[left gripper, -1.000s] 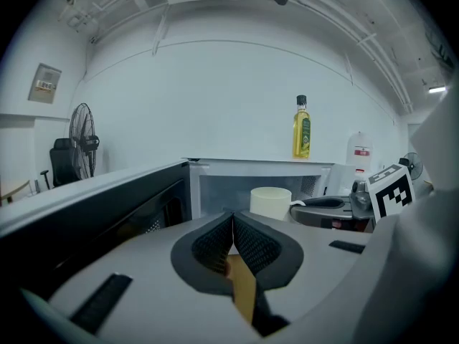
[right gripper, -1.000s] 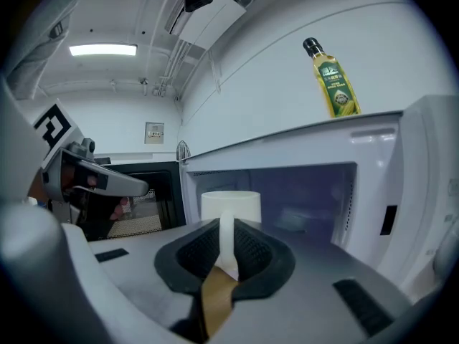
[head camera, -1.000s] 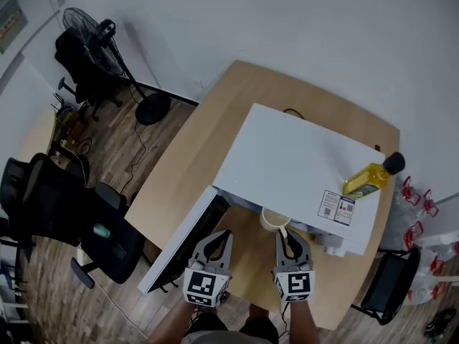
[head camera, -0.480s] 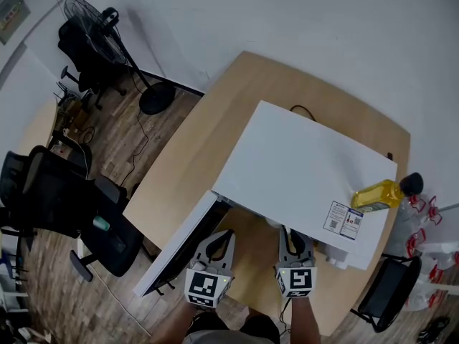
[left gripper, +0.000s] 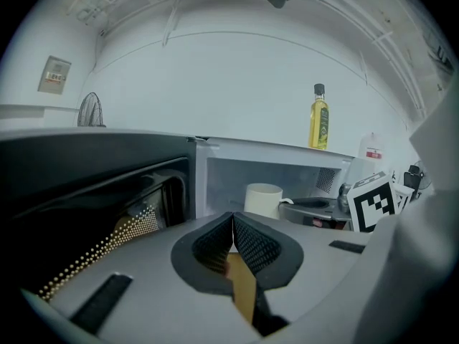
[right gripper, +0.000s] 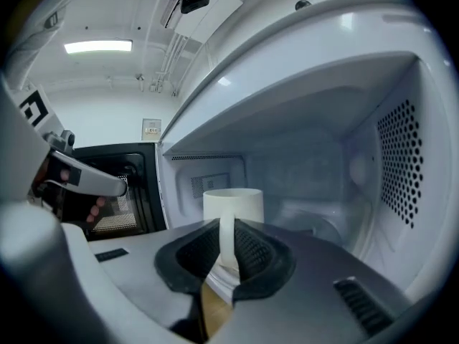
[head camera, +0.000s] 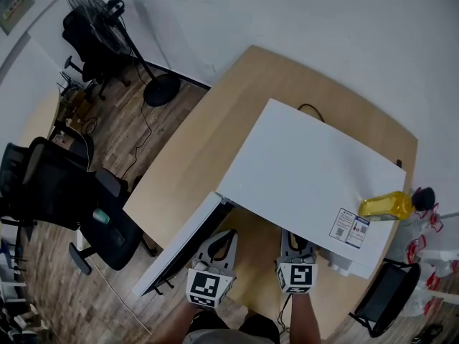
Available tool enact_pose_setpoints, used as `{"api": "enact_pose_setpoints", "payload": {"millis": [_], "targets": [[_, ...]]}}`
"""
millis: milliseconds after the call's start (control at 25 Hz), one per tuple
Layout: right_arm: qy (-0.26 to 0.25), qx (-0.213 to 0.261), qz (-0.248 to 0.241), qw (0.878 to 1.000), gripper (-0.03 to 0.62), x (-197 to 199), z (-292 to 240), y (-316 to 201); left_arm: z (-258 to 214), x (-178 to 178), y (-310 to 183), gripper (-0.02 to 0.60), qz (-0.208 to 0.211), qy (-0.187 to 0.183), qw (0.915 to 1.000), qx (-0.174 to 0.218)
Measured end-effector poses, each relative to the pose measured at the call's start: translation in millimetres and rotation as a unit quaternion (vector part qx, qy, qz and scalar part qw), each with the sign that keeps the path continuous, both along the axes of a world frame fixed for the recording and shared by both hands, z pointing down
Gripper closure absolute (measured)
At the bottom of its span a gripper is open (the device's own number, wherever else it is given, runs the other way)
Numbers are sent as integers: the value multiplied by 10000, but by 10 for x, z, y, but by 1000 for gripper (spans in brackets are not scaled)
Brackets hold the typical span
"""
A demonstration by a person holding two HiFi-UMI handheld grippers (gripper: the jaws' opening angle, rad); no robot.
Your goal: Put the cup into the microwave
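Observation:
The white microwave (head camera: pixel 308 170) stands on the wooden table with its door (head camera: pixel 183 246) swung open to the left. A white cup (right gripper: pixel 233 205) is upright inside the cavity; the head view hides it under the microwave's top. My right gripper (right gripper: pixel 226 248) is shut on the cup's handle and reaches into the opening (head camera: pixel 295 245). My left gripper (head camera: pixel 219 248) hovers in front of the open door, shut with nothing between its pads (left gripper: pixel 233 239). From the left gripper view the cup (left gripper: pixel 263 199) shows inside the cavity, with the dark door (left gripper: pixel 93 192) at the left.
A yellow oil bottle (head camera: pixel 387 206) lies on the microwave's top at the right. The wooden table (head camera: pixel 208 142) extends left of and behind the microwave. Black office chairs (head camera: pixel 64 199) and a standing fan (head camera: pixel 100 13) are on the floor at the left.
My right gripper has carried the cup forward into the microwave, so the cup no longer shows in the head view. The left gripper has barely moved.

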State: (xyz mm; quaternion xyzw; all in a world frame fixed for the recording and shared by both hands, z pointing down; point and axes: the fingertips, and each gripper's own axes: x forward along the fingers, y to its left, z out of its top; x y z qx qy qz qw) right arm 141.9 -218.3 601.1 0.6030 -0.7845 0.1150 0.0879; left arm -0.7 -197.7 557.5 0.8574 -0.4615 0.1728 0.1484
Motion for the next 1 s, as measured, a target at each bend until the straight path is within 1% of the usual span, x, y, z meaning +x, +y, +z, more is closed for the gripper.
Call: {"api": "enact_pose_setpoints", "payload": {"millis": [240, 520, 840, 1000], "targets": [[18, 22, 4, 10000, 546, -19, 19, -123, 16, -6, -37, 557, -48, 0, 10000, -17], [38, 22, 27, 10000, 545, -42, 54, -140, 57, -22, -37, 557, -59, 22, 10000, -29], [18, -43, 57, 10000, 543, -32, 103, -152, 130, -43, 12, 557, -36, -36, 9999, -93], [-82, -71, 17, 9999, 542, -63, 109, -150, 77, -42, -7, 557, -58, -7, 10000, -20]]}}
